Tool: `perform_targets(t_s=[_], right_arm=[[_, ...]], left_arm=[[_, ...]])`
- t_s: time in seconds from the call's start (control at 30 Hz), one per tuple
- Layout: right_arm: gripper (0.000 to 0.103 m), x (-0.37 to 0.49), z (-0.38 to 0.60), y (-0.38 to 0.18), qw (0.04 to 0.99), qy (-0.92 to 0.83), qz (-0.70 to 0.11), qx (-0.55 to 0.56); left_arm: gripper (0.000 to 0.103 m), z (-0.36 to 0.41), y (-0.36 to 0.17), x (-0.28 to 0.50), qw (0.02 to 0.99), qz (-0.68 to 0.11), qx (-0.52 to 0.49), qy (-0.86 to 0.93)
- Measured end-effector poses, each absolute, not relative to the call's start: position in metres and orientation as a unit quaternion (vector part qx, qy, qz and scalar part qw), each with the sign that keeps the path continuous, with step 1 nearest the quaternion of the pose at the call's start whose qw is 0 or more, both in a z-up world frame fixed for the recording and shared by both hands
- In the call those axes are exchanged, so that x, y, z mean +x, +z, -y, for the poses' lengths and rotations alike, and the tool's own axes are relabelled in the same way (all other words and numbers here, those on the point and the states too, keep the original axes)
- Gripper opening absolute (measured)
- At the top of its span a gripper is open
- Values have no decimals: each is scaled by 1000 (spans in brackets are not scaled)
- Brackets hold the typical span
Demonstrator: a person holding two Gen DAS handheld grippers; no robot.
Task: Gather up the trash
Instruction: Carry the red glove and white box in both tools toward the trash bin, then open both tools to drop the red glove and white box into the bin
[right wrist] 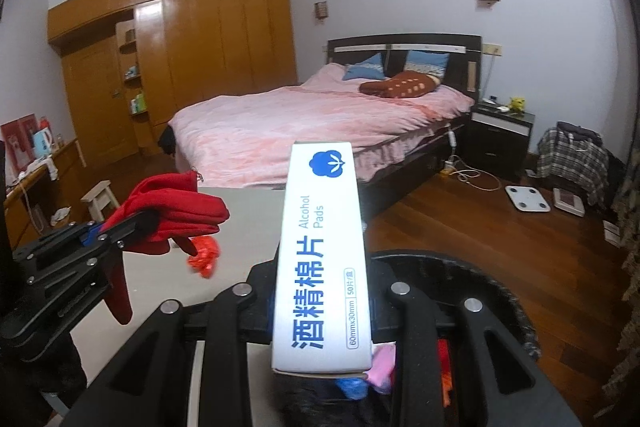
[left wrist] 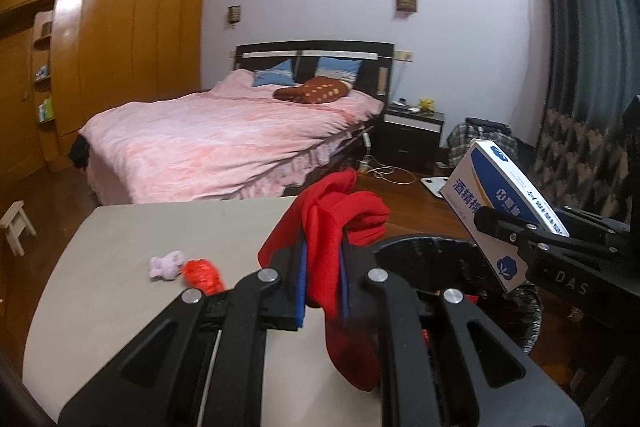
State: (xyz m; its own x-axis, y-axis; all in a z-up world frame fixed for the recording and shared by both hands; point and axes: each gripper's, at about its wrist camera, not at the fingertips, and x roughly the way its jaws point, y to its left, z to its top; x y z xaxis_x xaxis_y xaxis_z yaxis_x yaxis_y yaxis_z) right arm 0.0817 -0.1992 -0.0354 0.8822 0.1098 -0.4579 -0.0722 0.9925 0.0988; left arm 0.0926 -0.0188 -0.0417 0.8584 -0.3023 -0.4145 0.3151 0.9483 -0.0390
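Note:
My left gripper is shut on a red cloth, which bunches above the fingers and hangs down below them at the grey table's right edge. The same red cloth shows at the left of the right wrist view. My right gripper is shut on a white and blue alcohol pads box, held over a black bin. That box and the bin appear at the right of the left wrist view. A red wrapper and a pale pink scrap lie on the table.
A bed with a pink cover stands beyond the table. A white scale and a cable lie on the wooden floor. A small stool stands at the left. Coloured scraps lie inside the bin.

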Motion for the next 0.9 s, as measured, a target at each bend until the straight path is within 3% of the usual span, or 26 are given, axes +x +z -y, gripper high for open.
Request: perform_targets(t_s=[0.9], right_arm=[[30, 86, 305, -88, 955, -54, -283, 66]], left_arm=[[14, 145, -96, 149, 926, -256, 53, -273]])
